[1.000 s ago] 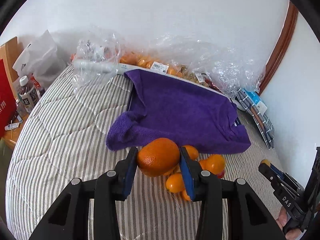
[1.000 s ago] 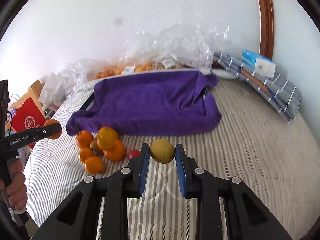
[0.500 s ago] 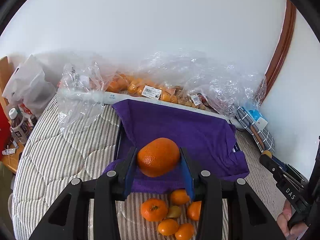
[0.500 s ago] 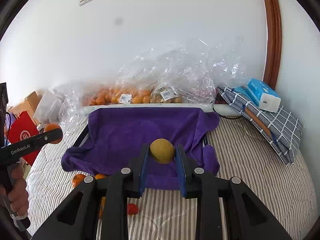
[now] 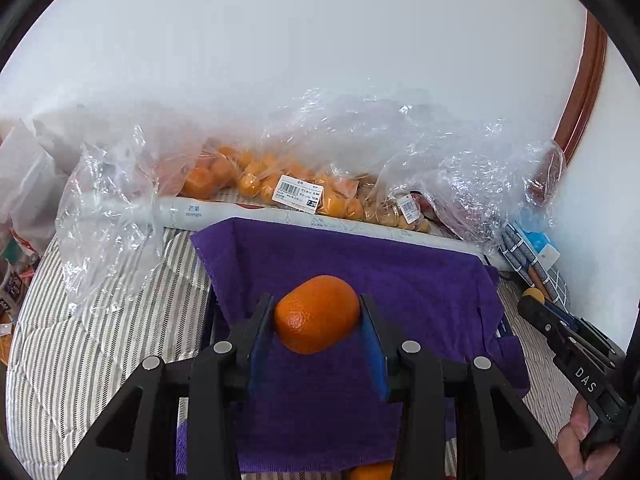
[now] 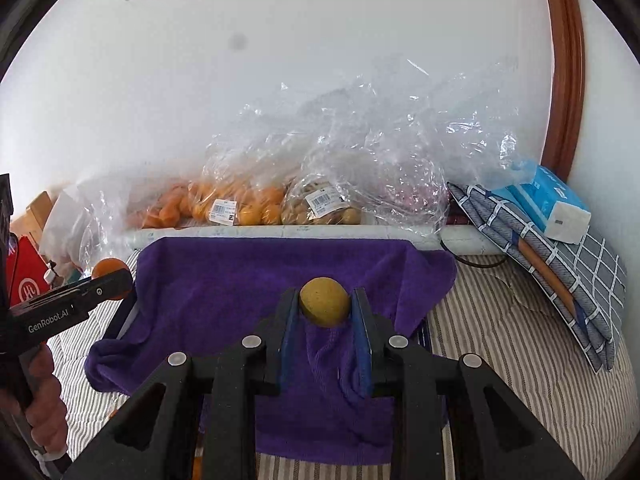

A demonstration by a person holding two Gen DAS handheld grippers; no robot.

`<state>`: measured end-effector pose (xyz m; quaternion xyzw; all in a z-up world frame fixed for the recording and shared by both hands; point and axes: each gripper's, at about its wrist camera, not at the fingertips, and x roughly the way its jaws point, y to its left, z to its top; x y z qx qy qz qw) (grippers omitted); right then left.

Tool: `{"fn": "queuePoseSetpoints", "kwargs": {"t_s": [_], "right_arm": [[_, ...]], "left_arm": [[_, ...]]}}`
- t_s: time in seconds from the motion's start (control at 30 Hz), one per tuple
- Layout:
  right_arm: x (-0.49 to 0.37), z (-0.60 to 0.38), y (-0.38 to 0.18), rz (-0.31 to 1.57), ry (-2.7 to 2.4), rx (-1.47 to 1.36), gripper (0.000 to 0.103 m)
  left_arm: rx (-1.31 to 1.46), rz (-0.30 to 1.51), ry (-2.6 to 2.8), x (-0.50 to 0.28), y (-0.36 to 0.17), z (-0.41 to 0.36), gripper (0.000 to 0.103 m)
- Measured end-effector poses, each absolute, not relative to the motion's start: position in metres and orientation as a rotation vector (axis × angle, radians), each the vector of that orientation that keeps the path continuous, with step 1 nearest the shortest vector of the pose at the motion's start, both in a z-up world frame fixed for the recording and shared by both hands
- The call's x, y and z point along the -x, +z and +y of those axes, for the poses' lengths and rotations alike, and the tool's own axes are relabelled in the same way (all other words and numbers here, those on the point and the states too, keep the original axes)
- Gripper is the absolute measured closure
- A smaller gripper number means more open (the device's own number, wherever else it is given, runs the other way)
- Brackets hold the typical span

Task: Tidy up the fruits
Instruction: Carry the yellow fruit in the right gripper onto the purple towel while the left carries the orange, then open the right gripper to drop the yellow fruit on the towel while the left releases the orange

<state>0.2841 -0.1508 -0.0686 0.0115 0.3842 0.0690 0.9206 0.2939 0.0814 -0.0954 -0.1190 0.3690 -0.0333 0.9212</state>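
Both claws have swept forward off the loose pile on the bed and now hang over the purple towel [image 5: 400,280]. The left claw [image 5: 318,316] clamps an orange [image 5: 316,312], and the right claw [image 6: 325,304] pinches a small yellow-green fruit [image 6: 324,300]. Both look ready for setting down.

Left gripper [image 5: 318,320] black, blue pads; silver screws; "GenRobot.AI" lettering.

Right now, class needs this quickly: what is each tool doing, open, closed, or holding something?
Left tool: closed on an orange, above the purple towel.
Right tool: closed on a small yellow fruit.
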Motion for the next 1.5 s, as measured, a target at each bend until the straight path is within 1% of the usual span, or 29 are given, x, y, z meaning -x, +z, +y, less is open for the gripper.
{"fn": "queuePoseSetpoints", "kwargs": {"t_s": [0.2,0.4,0.53,0.77,1.1,1.33,1.37,1.4,1.43,1.5], "right_arm": [[-0.298,-0.149,-0.095,0.791,0.134,0.011,0.077],[-0.305,-0.159,-0.118,0.85,0.126,-0.016,0.077],[-0.302,-0.161,-0.127,0.864,0.117,0.007,0.077],[-0.306,-0.163,-0.133,0.899,0.121,-0.036,0.077],[-0.313,-0.162,-0.142,0.934,0.108,-0.032,0.077],[-0.314,-0.163,-0.142,0.931,0.095,-0.031,0.076],[-0.314,-0.162,-0.141,0.927,0.092,-0.028,0.075],[-0.313,-0.162,-0.14,0.922,0.091,-0.027,0.07],[-0.312,-0.163,-0.138,0.917,0.088,-0.027,0.062],[-0.31,-0.163,-0.134,0.904,0.081,-0.03,0.052]], "left_arm": [[0.248,0.816,-0.066,-0.306,-0.127,0.082,0.064],[0.264,0.857,-0.085,-0.308,-0.144,0.081,0.064],[0.242,0.863,-0.085,-0.308,-0.146,0.076,0.064],[0.216,0.886,-0.073,-0.31,-0.153,0.071,0.064],[0.237,0.919,-0.076,-0.311,-0.156,0.073,0.064],[0.228,0.933,-0.083,-0.312,-0.157,0.07,0.064],[0.224,0.934,-0.083,-0.312,-0.157,0.07,0.064],[0.217,0.934,-0.083,-0.312,-0.157,0.069,0.064],[0.213,0.935,-0.083,-0.312,-0.157,0.069,0.064],[0.213,0.936,-0.085,-0.312,-0.156,0.069,0.064]]}}
